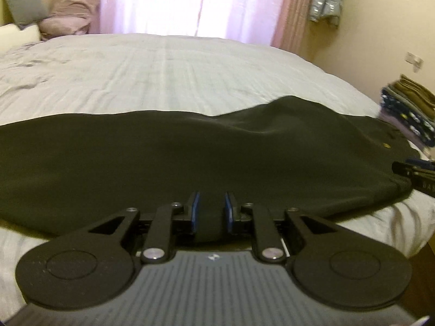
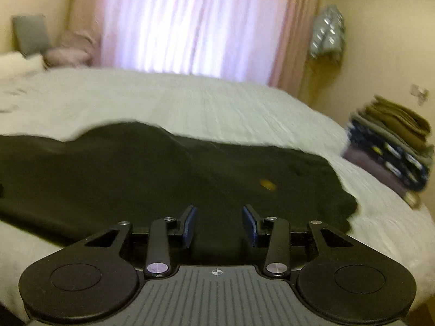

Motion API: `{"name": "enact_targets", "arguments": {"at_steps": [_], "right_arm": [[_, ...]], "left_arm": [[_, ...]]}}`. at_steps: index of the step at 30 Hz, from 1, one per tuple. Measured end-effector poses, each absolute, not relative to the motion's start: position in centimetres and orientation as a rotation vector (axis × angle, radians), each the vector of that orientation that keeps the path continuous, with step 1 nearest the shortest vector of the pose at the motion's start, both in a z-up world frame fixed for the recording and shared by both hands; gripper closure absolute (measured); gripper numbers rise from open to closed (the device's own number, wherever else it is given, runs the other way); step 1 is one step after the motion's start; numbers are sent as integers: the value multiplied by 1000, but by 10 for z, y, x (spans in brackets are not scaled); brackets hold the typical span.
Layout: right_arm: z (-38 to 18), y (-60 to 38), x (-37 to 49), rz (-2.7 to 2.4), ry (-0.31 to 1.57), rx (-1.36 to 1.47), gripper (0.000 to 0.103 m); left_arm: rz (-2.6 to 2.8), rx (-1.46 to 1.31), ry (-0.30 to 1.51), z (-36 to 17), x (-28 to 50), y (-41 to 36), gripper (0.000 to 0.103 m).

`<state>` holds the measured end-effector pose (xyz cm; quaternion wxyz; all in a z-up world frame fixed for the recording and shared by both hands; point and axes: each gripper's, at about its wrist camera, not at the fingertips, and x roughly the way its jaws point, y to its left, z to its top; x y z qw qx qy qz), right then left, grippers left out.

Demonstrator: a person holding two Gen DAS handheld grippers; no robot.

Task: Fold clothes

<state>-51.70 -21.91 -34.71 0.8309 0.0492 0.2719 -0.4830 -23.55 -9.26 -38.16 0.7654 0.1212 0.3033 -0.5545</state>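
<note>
A wide bed with a pale striped cover [image 1: 168, 70] is filling the room. Grey and mauve pillows [image 1: 49, 11] are leaning at its head, pink curtains [image 2: 190, 24] are glowing, and a silvery jacket [image 1: 326, 0] is hanging on the wall.

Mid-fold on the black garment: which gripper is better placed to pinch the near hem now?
Left, probably. The left gripper already has the black garment between its narrowly parted pads. The right gripper is wider open over the same cloth.

Bed [image 1: 168, 65], white cover: dark garment [image 1: 190, 157] spread flat; folded clothes stack [image 2: 391, 152] at edge.
</note>
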Motion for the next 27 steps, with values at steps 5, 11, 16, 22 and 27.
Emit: {"name": "enact_targets", "arguments": {"at_steps": [5, 11, 16, 22, 27], "right_arm": [[-362, -192, -481, -975, 629, 73, 62], [-363, -184, -461, -950, 675, 76, 62], [-360, -180, -452, -900, 687, 67, 62], [-350, -171, -441, -894, 650, 63, 62], [-347, -171, -438, -854, 624, 151, 62]], "left_arm": [[-1096, 222, 653, -388, -191, -56, 89], [-895, 105, 690, -396, -96, 5, 100], [-802, 50, 656, -397, -29, 37, 100], [-774, -2, 615, -378, -11, 64, 96], [-854, 51, 602, -388, -36, 70, 91]]}}
